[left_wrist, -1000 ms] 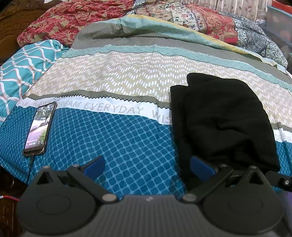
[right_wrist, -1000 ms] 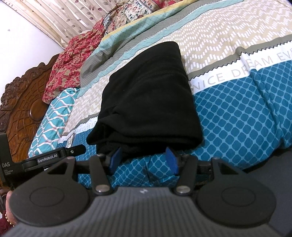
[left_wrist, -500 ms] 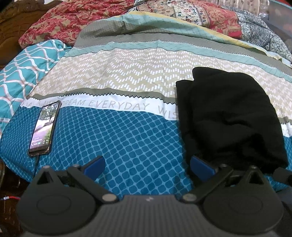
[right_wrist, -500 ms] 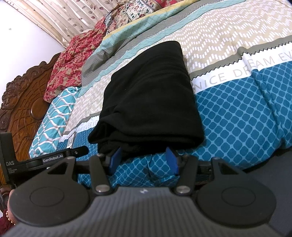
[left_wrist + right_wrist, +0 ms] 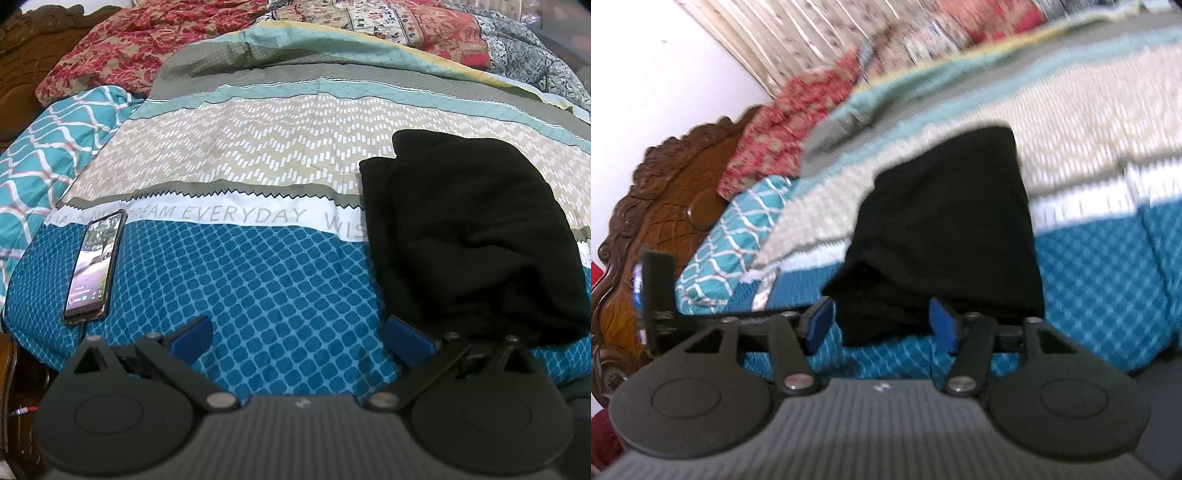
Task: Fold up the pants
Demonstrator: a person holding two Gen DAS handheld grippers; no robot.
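Two legible words, "DREAM EVERYDAY", cross the bedspread (image 5: 258, 266).

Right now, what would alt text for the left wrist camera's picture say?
Folded black pants lie on a blue, beige and teal patterned bedspread. A phone, screen lit, lies far left; the left gripper hangs open over bare bedspread in the foreground.

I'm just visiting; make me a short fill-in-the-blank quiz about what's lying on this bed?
1. The folded pants are ____ in colour.
2. The phone lies on the bedspread with its screen facing ____.
3. The word printed right after DREAM on the bedspread is ____.

Missing words: black; up; EVERYDAY
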